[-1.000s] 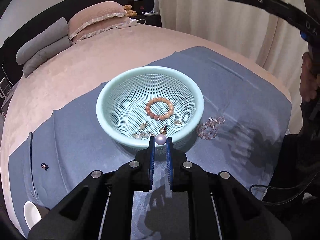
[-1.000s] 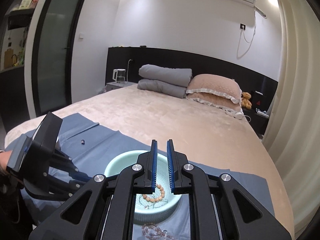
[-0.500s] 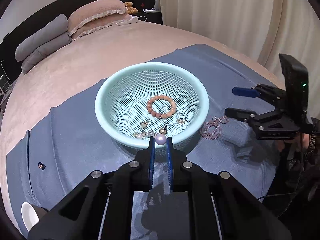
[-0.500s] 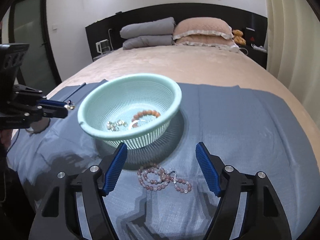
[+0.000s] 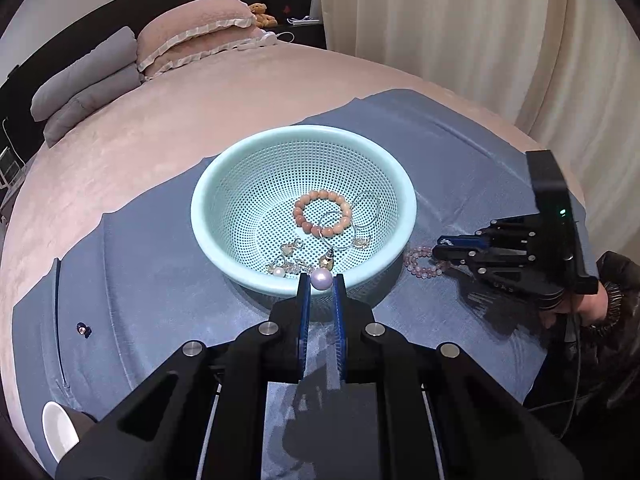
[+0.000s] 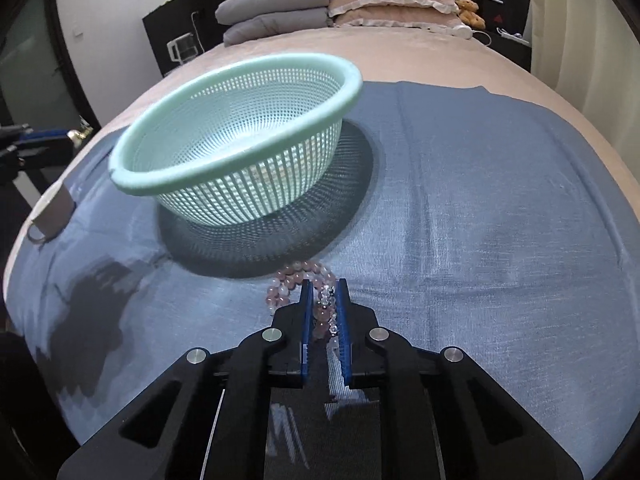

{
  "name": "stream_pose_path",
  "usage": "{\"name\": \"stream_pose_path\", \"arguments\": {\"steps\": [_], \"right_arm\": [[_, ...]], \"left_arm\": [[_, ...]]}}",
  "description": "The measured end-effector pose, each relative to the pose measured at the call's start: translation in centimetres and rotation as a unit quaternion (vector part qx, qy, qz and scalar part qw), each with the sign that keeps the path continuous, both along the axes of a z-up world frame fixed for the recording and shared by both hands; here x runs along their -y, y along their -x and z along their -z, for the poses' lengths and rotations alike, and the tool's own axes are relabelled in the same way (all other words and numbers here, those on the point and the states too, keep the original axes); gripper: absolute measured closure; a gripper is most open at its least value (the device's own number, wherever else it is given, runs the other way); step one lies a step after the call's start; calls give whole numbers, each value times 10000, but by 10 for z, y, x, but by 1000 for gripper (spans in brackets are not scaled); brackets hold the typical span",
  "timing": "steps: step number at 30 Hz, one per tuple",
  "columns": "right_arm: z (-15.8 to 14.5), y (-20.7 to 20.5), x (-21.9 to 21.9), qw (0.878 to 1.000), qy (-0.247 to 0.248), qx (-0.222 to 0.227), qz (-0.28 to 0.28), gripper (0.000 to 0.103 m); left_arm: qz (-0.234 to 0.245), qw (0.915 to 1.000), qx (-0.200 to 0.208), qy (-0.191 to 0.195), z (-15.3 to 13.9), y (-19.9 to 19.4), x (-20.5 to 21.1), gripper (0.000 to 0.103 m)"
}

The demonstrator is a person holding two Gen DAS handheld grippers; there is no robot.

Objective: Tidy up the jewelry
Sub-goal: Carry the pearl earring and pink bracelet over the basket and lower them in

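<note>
Two hand-held grippers angled down | left (image 5: pixel 320 280) grips pearl (image 5: pixel 321 279) | right (image 6: pixel 323 286) closing on bracelet (image 6: pixel 298 280)

Mint-green perforated basket (image 5: pixel 240 184); peach-orange bead bracelet (image 5: pixel 322 213); pale pink bead bracelet (image 6: pixel 298 280); lilac-white pearl (image 5: pixel 322 279); slate-blue woven cloth (image 6: pixel 480 220); dusty-pink bed (image 5: pixel 180 120); black tool (image 5: pixel 320 286), blue pads (image 5: pixel 303 312).

Both grippers are black, angular linkages studded with round silver screws, each ending in two fingers (image 5: pixel 303 312) lined with ribbed blue pads. The right gripper (image 5: pixel 436 250) carries a black box with a small green light and a thin black cable; a dark sleeve (image 5: pixel 620 280) shows behind it.
</note>
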State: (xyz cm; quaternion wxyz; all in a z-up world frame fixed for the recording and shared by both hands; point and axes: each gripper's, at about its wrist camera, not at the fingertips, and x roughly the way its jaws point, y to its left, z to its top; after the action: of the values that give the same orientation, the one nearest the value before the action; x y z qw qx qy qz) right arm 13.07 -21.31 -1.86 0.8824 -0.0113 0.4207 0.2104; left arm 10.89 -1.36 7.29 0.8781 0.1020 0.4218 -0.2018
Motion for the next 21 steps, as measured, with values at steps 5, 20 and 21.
{"name": "stream_pose_path", "arguments": {"steps": [5, 20, 21], "right_arm": [[-55, 7, 5, 9985, -50, 530, -112, 95], [-172, -12, -4, 9801, 171, 1936, -411, 95], [-177, -13, -7, 9785, 218, 2002, -436, 95]], "left_arm": [[64, 10000, 10, -6, 0, -5, 3, 91], [78, 9998, 152, 42, -18, -25, 4, 91], [67, 9999, 137, 66, -19, -28, 3, 91]]}}
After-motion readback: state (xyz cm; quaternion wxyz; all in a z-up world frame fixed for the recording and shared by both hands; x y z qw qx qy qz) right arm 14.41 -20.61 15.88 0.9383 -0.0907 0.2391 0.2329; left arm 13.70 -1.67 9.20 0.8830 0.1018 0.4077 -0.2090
